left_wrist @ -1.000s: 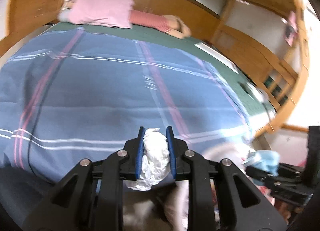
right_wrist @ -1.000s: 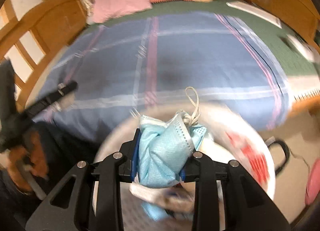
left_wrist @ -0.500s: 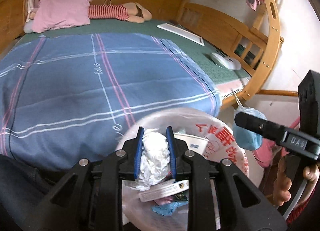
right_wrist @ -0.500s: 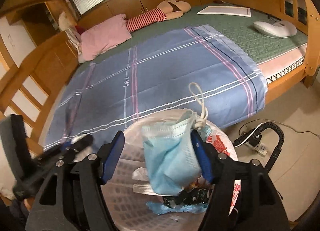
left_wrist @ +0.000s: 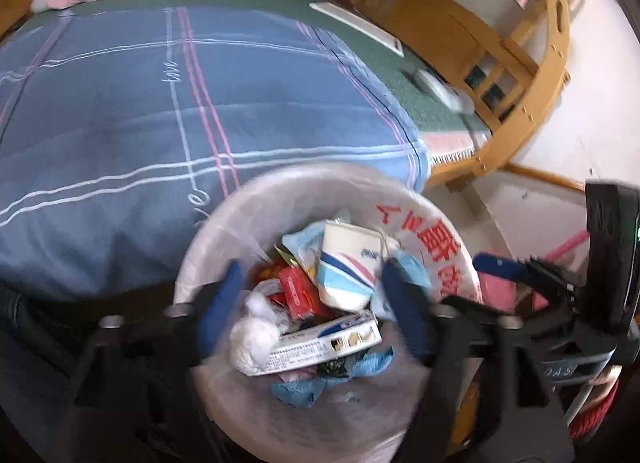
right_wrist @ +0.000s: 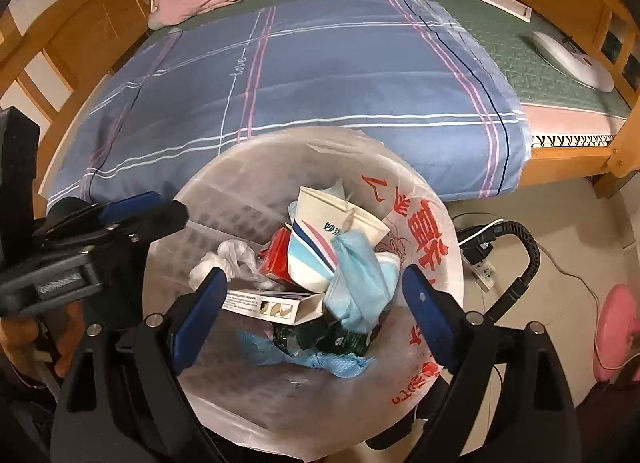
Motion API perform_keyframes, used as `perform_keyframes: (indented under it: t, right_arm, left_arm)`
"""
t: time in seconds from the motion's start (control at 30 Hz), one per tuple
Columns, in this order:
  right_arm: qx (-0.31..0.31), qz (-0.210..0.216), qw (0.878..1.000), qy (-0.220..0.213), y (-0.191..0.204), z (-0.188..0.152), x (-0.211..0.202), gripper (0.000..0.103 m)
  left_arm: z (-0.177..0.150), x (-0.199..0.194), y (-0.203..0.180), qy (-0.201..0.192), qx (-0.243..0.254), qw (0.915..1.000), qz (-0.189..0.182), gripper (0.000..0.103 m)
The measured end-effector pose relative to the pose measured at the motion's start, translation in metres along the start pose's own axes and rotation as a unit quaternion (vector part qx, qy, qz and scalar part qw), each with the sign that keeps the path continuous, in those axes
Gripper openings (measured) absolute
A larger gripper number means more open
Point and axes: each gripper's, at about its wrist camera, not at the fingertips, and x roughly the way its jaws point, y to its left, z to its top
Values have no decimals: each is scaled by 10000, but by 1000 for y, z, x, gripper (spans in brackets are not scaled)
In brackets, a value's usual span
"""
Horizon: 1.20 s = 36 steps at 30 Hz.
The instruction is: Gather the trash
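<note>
Trash bin [right_wrist: 224, 199], plastic-lined, stands beside the bed [right_wrist: 320, 63], holding a crumpled tissue [left_wrist: 256, 337] and blue mask [right_wrist: 360, 283]. Above it, left hand-held gripper [left_wrist: 310, 303] and right hand-held gripper [right_wrist: 316, 303] have just been opening, jaws apart, gripping nothing.

Both grippers have just been opening over the lined trash bin [right_wrist: 420, 223]. The left gripper [left_wrist: 308, 303] has let go its crumpled white tissue [left_wrist: 252, 335], which now lies inside the bin; the right gripper [right_wrist: 312, 303] has released the blue face mask [right_wrist: 360, 279], which now rests on the bin's trash.
</note>
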Motion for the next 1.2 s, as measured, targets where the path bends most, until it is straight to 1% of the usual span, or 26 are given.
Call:
perform_keyframes:
  t: [0.03, 0.1, 0.13, 0.17, 0.2, 0.23, 0.27, 0.3, 0.37, 0.4, 0.43, 0.47, 0.5, 0.6, 0.7, 1.2]
  right_arm:
    - [24, -4, 10000, -42, 0, 0, -3, 87]
    - [110, -29, 9997, -216, -4, 2, -9, 87]
    - [162, -120, 9991, -375, -5, 3, -16, 87]
    - [185, -263, 9980, -553, -3, 6, -21, 87]
    - [156, -536, 9949, -838, 2, 6, -33, 87]
    - [30, -830, 9900, -1140, 12, 6, -46, 87]
    - [-144, -1083, 9834, -1446, 24, 3, -57, 87]
    - [-318, -1256, 9772, -1684, 36, 1, -67, 88]
    - [-618, -1485, 9647, -2084, 57, -4, -81, 93]
    - [-695, -1574, 9590, -2252, 65, -6, -87, 96]
    - [-712, -1614, 9561, -2338, 68, -6, -90, 99]
    - [-713, -1621, 9540, -2418, 72, -7, -93, 99]
    - [-686, -1535, 9538, -2491, 75, -7, -95, 99]
    - [-511, -1201, 9607, -2450, 76, -4, -93, 99]
    - [-379, -1095, 9650, -2351, 72, -1, -92, 99]
    - [-94, -942, 9703, -2226, 64, 0, -86, 99]
  left_arm:
    - [1, -4, 2, -106, -28, 9999, 86, 79]
    - [3, -15, 2, -350, 28, 9983, 472, 79]
    - [4, -24, 1, -551, 70, 9945, 887, 79]
    - [6, -29, -1, -683, 106, 9900, 1228, 80]
    - [7, -36, -3, -806, 149, 9838, 1593, 83]
    - [8, -45, -5, -920, 183, 9766, 1934, 91]
    - [9, -54, -7, -1031, 186, 9694, 2221, 94]
    - [9, -64, -9, -1150, 170, 9636, 2406, 94]
    - [10, -84, -14, -1372, 144, 9584, 2497, 99]
    - [10, -94, -18, -1500, 127, 9556, 2535, 100]
    - [8, -100, -19, -1584, 112, 9534, 2566, 100]
    - [7, -108, -22, -1658, 100, 9514, 2592, 100]
    - [7, -113, -24, -1687, 96, 9511, 2584, 100]
    - [7, -123, -28, -1782, 69, 9505, 2544, 100]
    - [5, -128, -28, -1848, 70, 9487, 2564, 100]
    - [6, -129, -28, -1844, 140, 9508, 2486, 100]
